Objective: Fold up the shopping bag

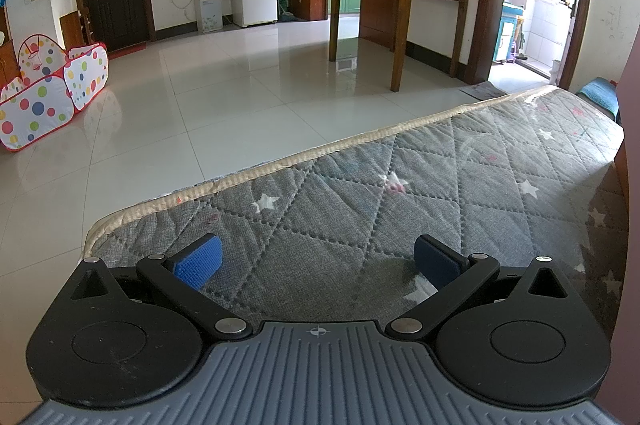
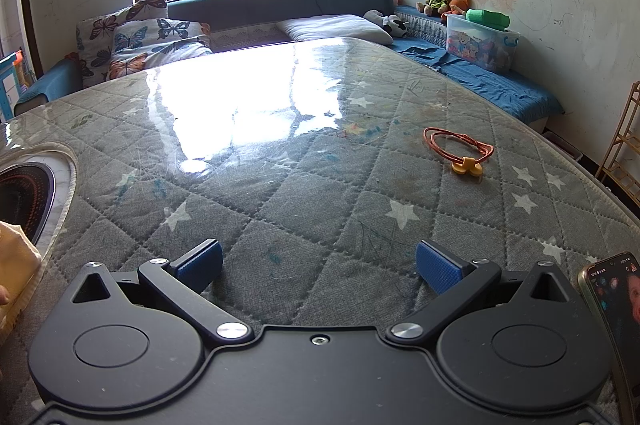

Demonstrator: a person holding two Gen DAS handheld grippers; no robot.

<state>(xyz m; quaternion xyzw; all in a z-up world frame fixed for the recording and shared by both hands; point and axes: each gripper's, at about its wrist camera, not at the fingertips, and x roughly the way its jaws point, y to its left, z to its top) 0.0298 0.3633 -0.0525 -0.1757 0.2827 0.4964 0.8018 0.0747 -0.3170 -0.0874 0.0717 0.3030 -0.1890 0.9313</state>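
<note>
— Tongs first: how were mine set?

— Both pairs stood wide and empty. Your left tongs (image 1: 318, 261) hovered low over the grey quilted star-print cover under clear plastic on the bench (image 1: 440, 161), near its edge beside the tiled floor. Your right tongs (image 2: 319, 263) pointed across the same cover toward the window.

— And the shopping bag?

— Neither view showed it plainly. A pale yellow soft thing (image 2: 14, 261) sat at the far left edge of the right view, by a round dark inset (image 2: 24, 193) in the bench; it might have been the bag, but I couldn't tell.

— So what should I have done?

— My judgement: the fold hadn't begun. You'd have done well to bring the bag onto the open middle, flatten it, then pinch two corners with both tongs. The orange cord loop with its yellow clip (image 2: 460, 153) and the phone (image 2: 616, 309) at your right were worth avoiding.
</note>
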